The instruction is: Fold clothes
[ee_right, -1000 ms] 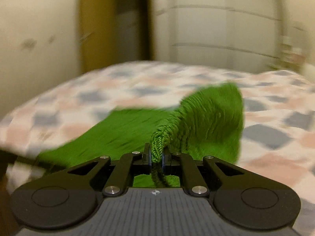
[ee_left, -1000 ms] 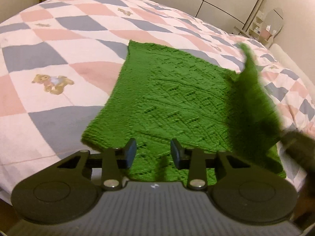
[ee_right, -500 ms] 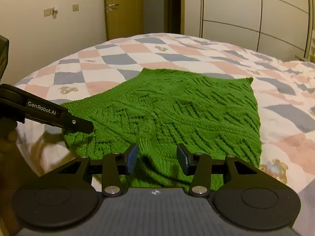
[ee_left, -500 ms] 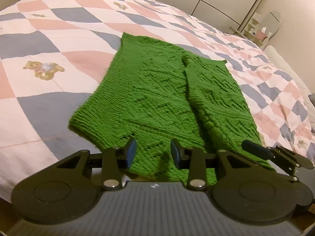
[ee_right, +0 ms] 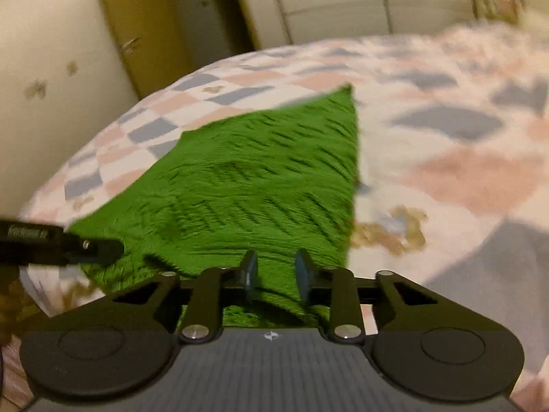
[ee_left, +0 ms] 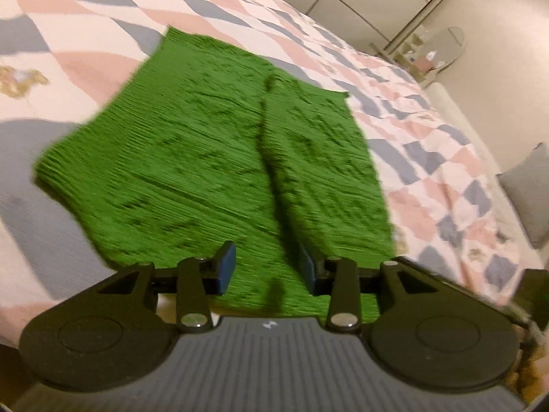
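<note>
Green knitted garment [ee_left: 212, 158] lying flat on checked bedspread [ee_left: 429, 144], near edge of bed, right part folded over the middle with a ridge running from near to far. Left gripper [ee_left: 264, 271] above the near hem, fingers apart, holding nothing. Right gripper [ee_right: 276, 273] also over the near hem, fingers apart with green knit between them, not clamped. Both views blurred. Wardrobe [ee_right: 343, 0] far behind.
</note>
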Available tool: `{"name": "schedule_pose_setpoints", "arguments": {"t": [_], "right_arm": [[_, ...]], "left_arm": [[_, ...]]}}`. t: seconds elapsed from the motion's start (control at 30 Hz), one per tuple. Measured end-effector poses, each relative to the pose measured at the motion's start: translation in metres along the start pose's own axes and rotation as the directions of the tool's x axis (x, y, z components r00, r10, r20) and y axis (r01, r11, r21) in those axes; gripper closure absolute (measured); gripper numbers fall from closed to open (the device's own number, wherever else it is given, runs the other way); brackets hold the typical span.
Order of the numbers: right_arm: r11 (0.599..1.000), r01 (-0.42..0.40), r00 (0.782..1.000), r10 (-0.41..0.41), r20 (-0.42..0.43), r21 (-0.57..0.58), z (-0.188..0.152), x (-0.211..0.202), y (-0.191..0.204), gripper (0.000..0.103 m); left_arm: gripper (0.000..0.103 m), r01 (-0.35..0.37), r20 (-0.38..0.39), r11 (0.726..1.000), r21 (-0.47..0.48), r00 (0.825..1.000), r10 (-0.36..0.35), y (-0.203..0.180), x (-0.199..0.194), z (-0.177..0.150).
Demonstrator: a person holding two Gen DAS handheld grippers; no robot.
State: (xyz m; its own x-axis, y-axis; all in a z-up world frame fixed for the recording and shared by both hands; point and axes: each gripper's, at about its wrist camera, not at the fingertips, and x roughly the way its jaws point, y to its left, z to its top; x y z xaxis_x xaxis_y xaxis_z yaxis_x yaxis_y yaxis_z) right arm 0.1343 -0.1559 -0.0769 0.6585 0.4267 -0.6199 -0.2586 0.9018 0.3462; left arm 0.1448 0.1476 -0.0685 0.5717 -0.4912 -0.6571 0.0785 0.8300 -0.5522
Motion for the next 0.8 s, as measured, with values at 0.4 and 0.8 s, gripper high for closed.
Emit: {"name": "schedule_pose_setpoints", "arguments": {"t": [0.4, 0.8], "right_arm": [[0.984, -0.173, 0.985, 0.172, -0.035, -0.037, 0.029, 0.016, -0.026, 0.073], [0.948, -0.3, 0.894, 0.241, -0.377, -0.106, 0.121, 0.086, -0.01, 0.073]], "left_arm": [[0.064, -0.022, 0.004, 0.996, 0.09, 1.0, 0.021, -0.023, 0.018, -0.002], [0.065, -0.15, -0.127, 0.989, -0.014, 0.981, 0.147, -0.055, -0.002, 0.043]]}}
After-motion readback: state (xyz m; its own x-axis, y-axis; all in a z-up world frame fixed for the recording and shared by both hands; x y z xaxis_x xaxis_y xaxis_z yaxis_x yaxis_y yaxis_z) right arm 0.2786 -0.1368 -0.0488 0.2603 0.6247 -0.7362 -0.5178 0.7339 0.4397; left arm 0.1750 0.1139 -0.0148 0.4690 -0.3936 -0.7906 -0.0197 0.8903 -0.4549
